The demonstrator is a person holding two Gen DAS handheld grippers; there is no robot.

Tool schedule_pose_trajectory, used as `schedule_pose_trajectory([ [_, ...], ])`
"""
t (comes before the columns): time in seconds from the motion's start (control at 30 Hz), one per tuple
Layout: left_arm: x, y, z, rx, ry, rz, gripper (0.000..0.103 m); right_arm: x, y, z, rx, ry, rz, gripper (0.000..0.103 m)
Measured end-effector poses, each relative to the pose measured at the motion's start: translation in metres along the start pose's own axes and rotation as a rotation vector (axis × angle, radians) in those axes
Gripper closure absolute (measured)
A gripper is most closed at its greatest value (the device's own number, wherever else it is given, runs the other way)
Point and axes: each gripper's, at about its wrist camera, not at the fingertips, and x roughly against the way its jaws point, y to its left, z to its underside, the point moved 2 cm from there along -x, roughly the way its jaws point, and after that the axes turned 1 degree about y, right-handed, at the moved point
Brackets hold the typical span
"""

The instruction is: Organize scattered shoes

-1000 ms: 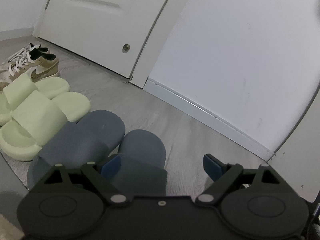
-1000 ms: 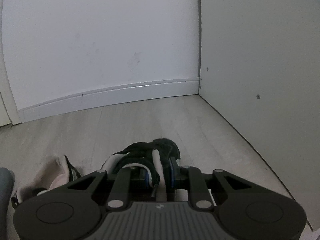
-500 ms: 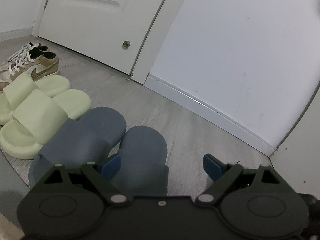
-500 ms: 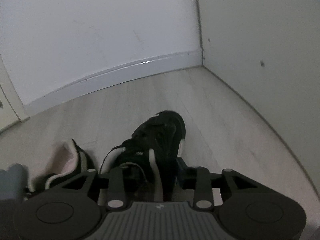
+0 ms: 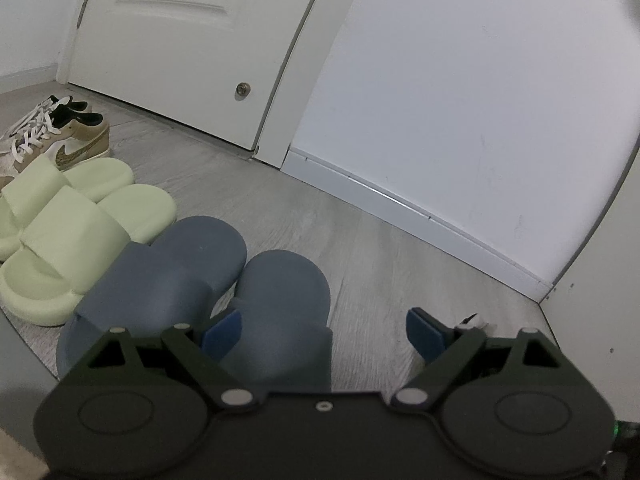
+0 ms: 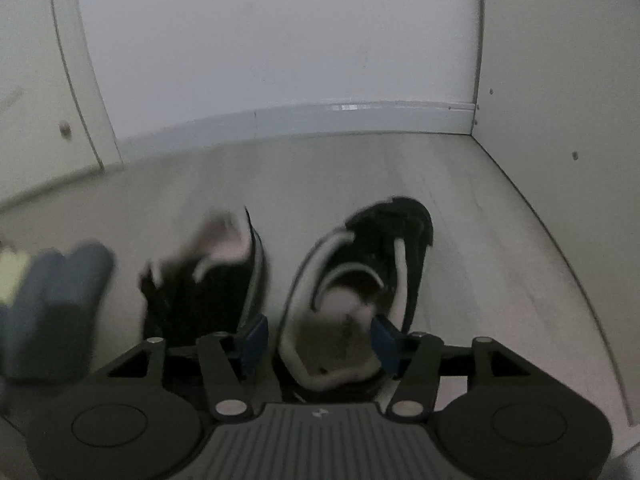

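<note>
In the right wrist view, two black sneakers with white trim stand side by side on the pale floor: the right one [image 6: 372,264] and the left one [image 6: 216,276]. My right gripper [image 6: 320,334] is open, its blue pads either side of the right sneaker's heel, not clamped on it. In the left wrist view a pair of blue slides [image 5: 224,280], a pair of pale green slides [image 5: 68,224] and tan-and-white sneakers [image 5: 52,136] stand in a row. My left gripper [image 5: 320,330] is open and empty above the right blue slide.
A white door [image 5: 180,40] and a white wall with skirting board [image 5: 400,204] run behind the shoes. A white cabinet side [image 6: 568,120] closes the corner on the right. The blue slides show blurred at the left edge of the right wrist view [image 6: 52,300].
My right gripper has opened and let go of the right black sneaker, then drawn back and up, so both black sneakers show. My left gripper has stayed open and drifted only slightly.
</note>
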Motion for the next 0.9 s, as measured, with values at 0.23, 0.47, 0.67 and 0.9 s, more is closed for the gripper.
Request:
schedule_pose_trajectory([
  [0.23, 0.001, -0.001, 0.001, -0.004, 0.002, -0.003, 0.013, -0.014, 0.009, 0.004, 0.144, 0.041, 0.069, 0.046],
  [0.47, 0.001, -0.001, 0.001, -0.001, 0.009, -0.006, 0.013, -0.008, -0.017, 0.008, 0.102, 0.062, 0.276, 0.037],
  [0.67, 0.0, -0.002, 0.001, -0.004, 0.012, -0.006, 0.013, -0.012, -0.054, 0.005, -0.021, 0.055, 0.566, 0.038],
  [0.9, 0.0, -0.003, 0.002, -0.015, 0.015, -0.004, 0.013, 0.003, -0.077, 0.008, -0.289, 0.012, 0.328, 0.085],
])
